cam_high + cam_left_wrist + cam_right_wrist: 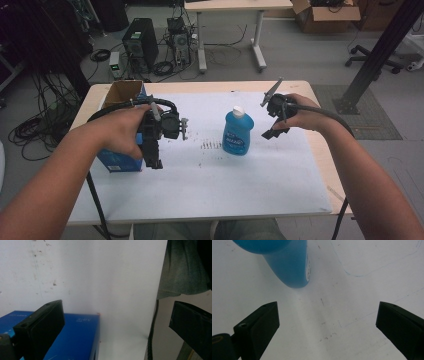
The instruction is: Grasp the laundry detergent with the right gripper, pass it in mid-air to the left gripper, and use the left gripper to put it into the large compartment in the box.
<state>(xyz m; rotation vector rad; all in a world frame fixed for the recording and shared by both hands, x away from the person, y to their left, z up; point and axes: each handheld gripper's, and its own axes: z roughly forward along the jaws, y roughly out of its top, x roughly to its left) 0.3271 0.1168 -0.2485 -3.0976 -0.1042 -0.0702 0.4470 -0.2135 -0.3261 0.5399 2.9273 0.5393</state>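
Standing upright near the middle of the white table top (210,190): one blue bottle (238,132) with a white cap, between the two tools and touching neither. Hovering just to its right, the right gripper (276,131), jaws spread wide apart and holding nothing; in the right gripper view, looking down on the bottle's blue body (289,267) just ahead of the open jaws. Hanging well to the bottle's left, the left gripper (152,159), jaws likewise parted and empty, poised beside the near end of the blue cardboard box (120,162) at the table's left edge; in the left gripper view, showing the box's blue side (80,337) between and below the jaws.

Judging by looks: a plastic bottle, probably fairly light, smooth-sided and somewhat slippery, likely yielding a little under a hard squeeze. Best taken across the broad labelled body, low enough to keep from tipping, rather than at the narrow cap.

Counting up: one bottle, one box with open top flaps, two grippers, two hands. Scattered on the sheet left of the bottle, small dark marks (210,145).
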